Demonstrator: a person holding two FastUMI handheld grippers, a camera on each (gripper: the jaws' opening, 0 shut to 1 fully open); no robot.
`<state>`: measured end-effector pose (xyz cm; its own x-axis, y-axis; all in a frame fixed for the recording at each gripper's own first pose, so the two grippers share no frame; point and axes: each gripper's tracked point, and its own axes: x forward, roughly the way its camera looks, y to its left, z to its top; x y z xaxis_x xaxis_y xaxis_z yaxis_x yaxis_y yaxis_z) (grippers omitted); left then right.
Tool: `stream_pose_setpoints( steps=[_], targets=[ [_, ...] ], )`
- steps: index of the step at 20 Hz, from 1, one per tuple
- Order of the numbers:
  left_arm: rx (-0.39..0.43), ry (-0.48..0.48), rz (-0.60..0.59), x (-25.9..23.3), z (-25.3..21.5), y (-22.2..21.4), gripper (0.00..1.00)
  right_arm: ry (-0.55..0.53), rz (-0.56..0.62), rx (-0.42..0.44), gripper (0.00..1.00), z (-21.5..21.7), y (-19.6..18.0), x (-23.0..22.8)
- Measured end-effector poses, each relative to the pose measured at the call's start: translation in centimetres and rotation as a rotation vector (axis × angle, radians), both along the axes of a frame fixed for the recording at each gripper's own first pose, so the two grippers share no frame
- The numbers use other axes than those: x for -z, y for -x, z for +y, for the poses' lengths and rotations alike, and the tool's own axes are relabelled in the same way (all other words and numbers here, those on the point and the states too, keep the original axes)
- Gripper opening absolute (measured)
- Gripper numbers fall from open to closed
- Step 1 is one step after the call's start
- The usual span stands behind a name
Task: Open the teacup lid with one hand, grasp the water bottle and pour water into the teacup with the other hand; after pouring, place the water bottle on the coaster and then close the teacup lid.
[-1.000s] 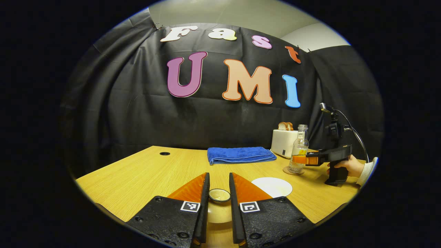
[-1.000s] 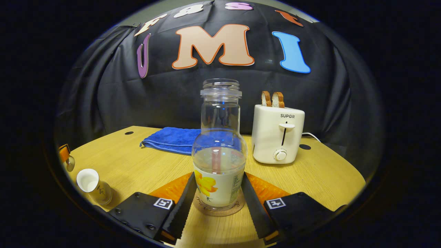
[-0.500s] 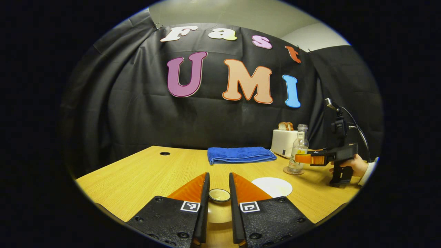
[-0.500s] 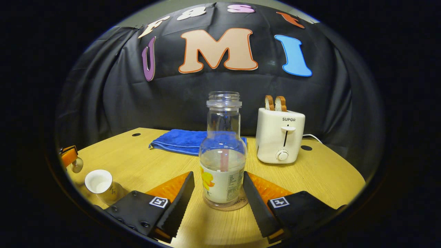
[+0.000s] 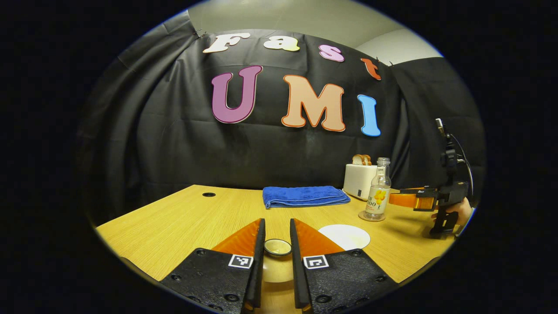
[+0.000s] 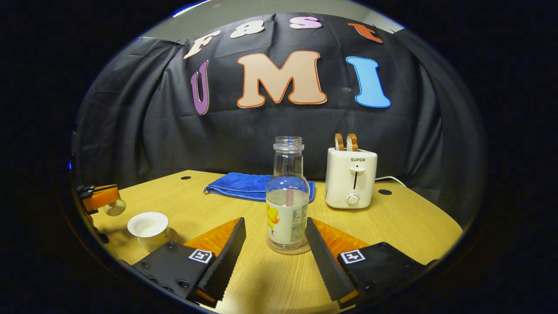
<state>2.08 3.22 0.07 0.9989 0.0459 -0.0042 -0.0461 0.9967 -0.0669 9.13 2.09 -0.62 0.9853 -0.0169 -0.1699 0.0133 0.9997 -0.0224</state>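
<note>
Water bottle point(image 6: 287, 205) stands upright on the coaster point(image 6: 287, 248), uncapped, part full. Your right gripper point(image 6: 274, 244) is spread wide, fingers clear of it. Your left gripper point(image 5: 277, 248) pinches the lid point(image 5: 277, 247) above the table point(image 5: 174, 222); teacup point(image 6: 148, 224) sits uncovered.

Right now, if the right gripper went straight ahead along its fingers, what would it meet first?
Most likely the water bottle, which stands upright on the coaster dead ahead of the open right gripper. It would probably slide between the fingers, though depth is hard to judge.
</note>
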Motion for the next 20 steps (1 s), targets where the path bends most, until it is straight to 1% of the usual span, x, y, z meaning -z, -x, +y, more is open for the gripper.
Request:
stream_pose_setpoints(
  steps=[1, 2, 5, 6, 7, 11, 12, 13, 14, 16, 17, 18, 19, 20],
  targets=[
    [-0.001, -0.001, 0.000, 0.0, 0.0, 0.1, 0.27, 0.006, -0.009, -0.003, 0.93, 0.0, 0.4, -0.2],
    [-0.001, -0.002, 0.000, 0.0, 0.0, 0.0, 0.27, 0.010, -0.023, -0.004, 0.90, -0.1, 0.9, -0.4],
    [-0.004, -0.003, 0.001, 0.0, 0.1, 0.0, 0.27, -0.009, -0.062, -0.002, 0.90, -0.2, 2.1, -0.9],
    [-0.004, -0.003, 0.001, 0.0, 0.1, 0.0, 0.27, -0.015, -0.072, -0.002, 0.93, -0.2, 2.4, -0.9],
    [-0.004, -0.003, 0.000, 0.0, 0.0, 0.0, 0.27, -0.016, -0.080, 0.000, 0.87, -0.3, 2.5, -1.1],
    [-0.005, -0.008, 0.002, 0.0, 0.0, 0.0, 0.27, -0.009, -0.091, -0.001, 0.87, -0.3, 3.2, -0.9],
    [-0.005, -0.012, 0.002, 0.0, -0.1, 0.0, 0.27, -0.010, -0.087, -0.002, 0.93, -0.2, 3.3, -0.5],
    [-0.004, -0.016, 0.001, 0.0, -0.1, 0.0, 0.27, -0.016, -0.086, -0.004, 0.87, 0.0, 3.4, -0.2],
    [-0.004, -0.021, 0.001, -0.1, -0.2, -0.1, 0.27, -0.021, -0.088, -0.004, 0.94, 0.1, 3.5, -0.1],
    [-0.007, -0.032, 0.003, 0.0, -0.2, -0.1, 0.27, -0.027, -0.093, -0.003, 0.87, 0.2, 3.5, 0.1],
    [-0.007, -0.034, 0.004, 0.1, -0.3, -0.3, 0.27, -0.032, -0.095, -0.005, 0.87, 0.3, 3.6, 0.0],
    [-0.005, -0.030, 0.002, 0.0, -0.4, -0.5, 0.27, -0.036, -0.095, -0.007, 0.90, 0.4, 3.6, 0.1],
    [-0.004, -0.025, 0.001, 0.0, -0.6, -0.8, 0.27, -0.035, -0.095, -0.005, 0.87, 0.3, 3.6, 0.0],
    [-0.001, -0.019, 0.002, 0.0, -0.7, -1.0, 0.27, -0.032, -0.099, -0.004, 0.87, 0.2, 3.6, 0.0]
  ],
)
